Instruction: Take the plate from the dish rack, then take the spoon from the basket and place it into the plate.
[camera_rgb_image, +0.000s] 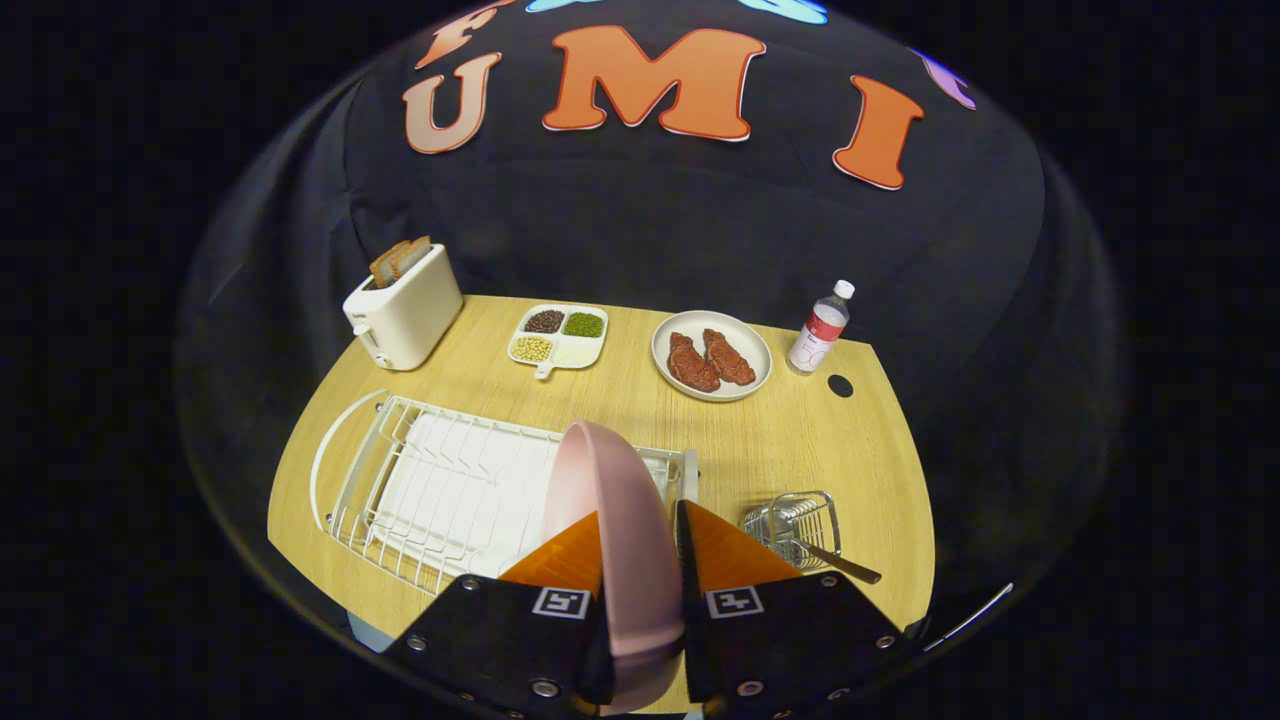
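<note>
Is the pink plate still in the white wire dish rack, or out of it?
Out: the pink plate stands on edge, clamped by the gripper, above the white wire dish rack.

Plate (610, 520): pink, on edge, clamped between both fingers of the gripper (640, 560), above the rack's (440, 490) right end. Rack: white wire. Spoon (835, 562): dark handle projecting from the wire basket (795, 522), just right of the rack.
</note>
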